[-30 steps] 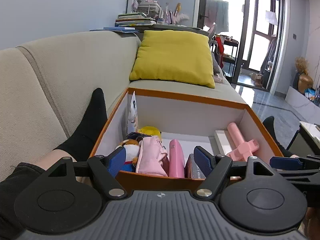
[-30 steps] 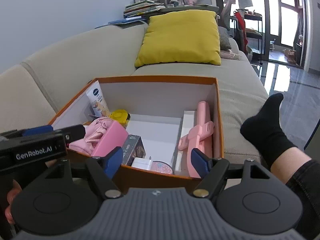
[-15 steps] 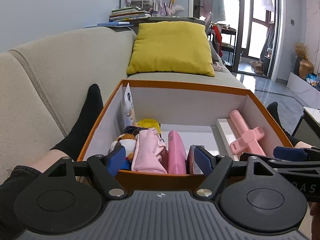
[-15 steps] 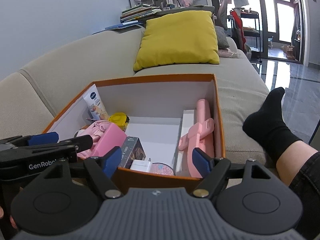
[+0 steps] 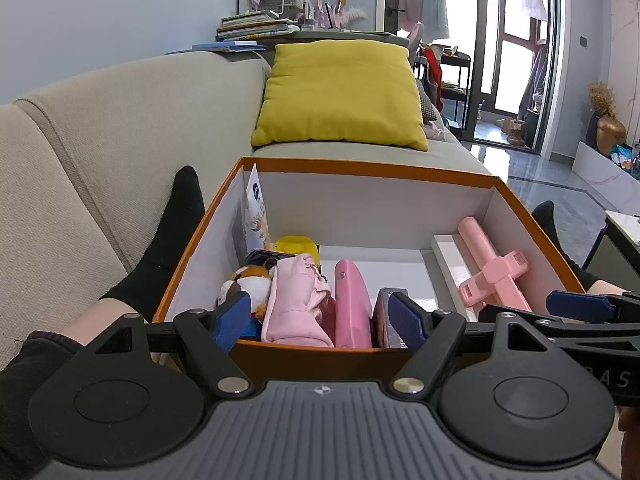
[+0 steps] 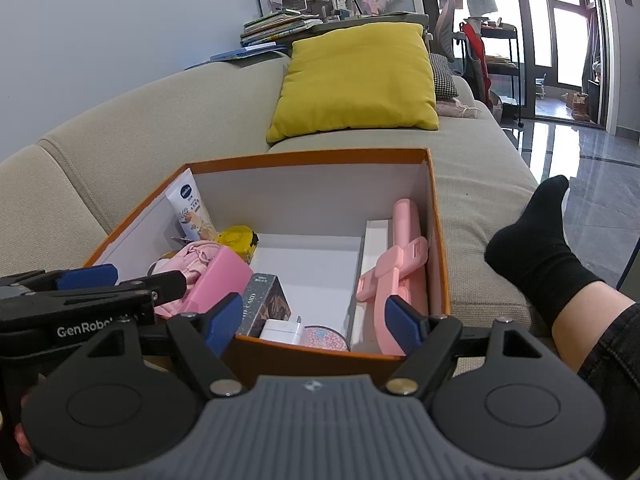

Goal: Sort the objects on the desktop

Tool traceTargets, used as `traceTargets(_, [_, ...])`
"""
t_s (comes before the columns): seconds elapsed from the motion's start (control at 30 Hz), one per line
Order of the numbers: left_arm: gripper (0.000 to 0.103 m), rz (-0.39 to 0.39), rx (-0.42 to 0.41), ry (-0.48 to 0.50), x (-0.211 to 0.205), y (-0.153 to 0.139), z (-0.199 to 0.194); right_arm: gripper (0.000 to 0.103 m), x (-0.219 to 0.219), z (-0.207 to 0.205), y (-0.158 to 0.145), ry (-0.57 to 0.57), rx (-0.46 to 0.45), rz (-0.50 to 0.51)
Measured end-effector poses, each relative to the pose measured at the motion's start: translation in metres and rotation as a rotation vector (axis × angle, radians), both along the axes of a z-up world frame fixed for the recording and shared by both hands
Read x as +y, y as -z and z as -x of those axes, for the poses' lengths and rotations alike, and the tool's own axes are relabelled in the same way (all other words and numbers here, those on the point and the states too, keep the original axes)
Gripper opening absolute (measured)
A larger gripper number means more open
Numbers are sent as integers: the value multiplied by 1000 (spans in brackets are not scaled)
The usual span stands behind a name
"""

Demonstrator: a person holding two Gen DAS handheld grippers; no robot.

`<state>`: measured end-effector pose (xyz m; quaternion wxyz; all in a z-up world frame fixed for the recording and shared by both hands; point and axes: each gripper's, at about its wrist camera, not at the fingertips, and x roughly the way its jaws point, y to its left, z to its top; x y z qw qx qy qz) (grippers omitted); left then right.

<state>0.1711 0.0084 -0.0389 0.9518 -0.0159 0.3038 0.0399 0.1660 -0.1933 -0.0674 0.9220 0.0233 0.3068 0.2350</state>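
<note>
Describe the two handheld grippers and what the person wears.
Both the left gripper and the right gripper have a ribbed grey body, black arms with round discs and silver screws, and blue ridged pads. White "GenRobot" lettering marks the left one's side. The person wears black socks and dark trousers.

Location: a home living room. Indicators: a beige sofa (image 5: pixel 120 128) with a yellow cushion (image 5: pixel 340 92), stacked books (image 5: pixel 256 28) behind the backrest, glossy floor tiles (image 6: pixel 592 176), glazed balcony doors (image 5: pixel 516 52).
</note>
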Motion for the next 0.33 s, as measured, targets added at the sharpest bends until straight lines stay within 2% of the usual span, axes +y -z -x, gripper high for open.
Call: traceTargets(0.33, [89, 10, 3, 1, 0, 0, 0, 79, 0, 0, 0, 1, 0, 0])
